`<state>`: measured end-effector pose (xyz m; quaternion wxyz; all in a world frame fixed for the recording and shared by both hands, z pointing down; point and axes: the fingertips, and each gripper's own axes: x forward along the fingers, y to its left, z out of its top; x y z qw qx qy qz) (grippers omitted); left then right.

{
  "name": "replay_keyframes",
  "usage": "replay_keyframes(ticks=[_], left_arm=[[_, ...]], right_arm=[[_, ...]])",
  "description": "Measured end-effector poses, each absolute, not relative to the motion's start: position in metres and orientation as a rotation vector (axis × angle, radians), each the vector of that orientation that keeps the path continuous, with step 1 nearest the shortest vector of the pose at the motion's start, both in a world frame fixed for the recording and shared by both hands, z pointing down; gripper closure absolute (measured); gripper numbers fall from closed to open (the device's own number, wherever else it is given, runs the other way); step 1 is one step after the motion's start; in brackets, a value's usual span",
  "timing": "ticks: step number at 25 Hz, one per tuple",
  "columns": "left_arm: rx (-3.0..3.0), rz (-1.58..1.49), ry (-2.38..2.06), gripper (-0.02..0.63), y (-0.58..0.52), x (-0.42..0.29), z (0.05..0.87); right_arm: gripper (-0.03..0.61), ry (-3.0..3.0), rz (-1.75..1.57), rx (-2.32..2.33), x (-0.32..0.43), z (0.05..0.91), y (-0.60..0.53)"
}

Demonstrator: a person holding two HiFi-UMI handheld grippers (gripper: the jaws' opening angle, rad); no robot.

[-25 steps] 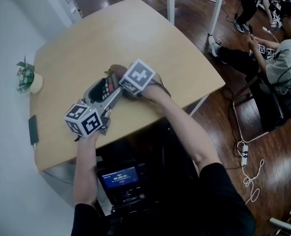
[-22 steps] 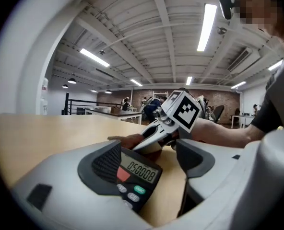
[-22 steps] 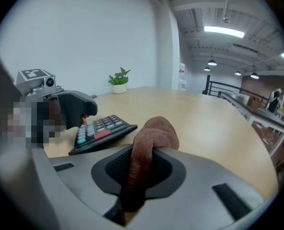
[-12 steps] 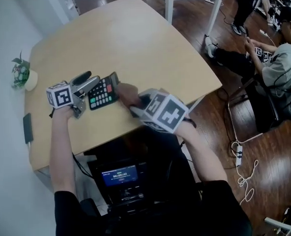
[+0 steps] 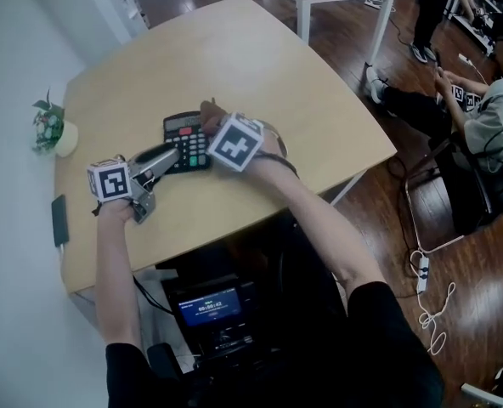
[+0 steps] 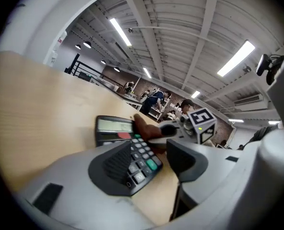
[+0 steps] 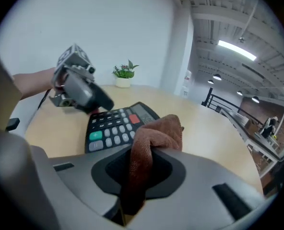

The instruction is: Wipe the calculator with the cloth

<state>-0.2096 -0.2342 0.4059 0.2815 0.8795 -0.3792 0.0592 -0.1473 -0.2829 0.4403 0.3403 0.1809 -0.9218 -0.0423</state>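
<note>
Clamping brown cloth [image 7: 156, 133] tight between jaws of right gripper [image 7: 142, 169], bunched end over right edge of calculator [image 5: 183, 133], beside display. Lying flat on wooden table [image 5: 260, 66], left of centre, display at far end. Reaching in from near left with left gripper [image 5: 168, 157]: jaws apart, just been closing, calculator's near key end between them, pads not pressing.

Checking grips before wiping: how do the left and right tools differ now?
The left tool is open, its jaws have just been closing round a corner of the calculator; the right tool is shut on the cloth. In the head view the left tool is at the calculator's left, the right tool at its right. Both face the calculator.
</note>
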Motion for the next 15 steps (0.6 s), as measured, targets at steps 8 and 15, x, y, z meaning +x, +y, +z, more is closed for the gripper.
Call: replay_keyframes(ticks=[8, 15], left_arm=[[2.271, -0.17, -1.224, 0.387, -0.238, -0.247, 0.381], [1.903, -0.549, -1.223, 0.442, -0.27, -0.281, 0.394]], right_arm=[[0.522, -2.408, 0.071, 0.517, -0.156, 0.441, -0.314], [0.525, -2.41, 0.123, 0.475, -0.156, 0.447, -0.28]])
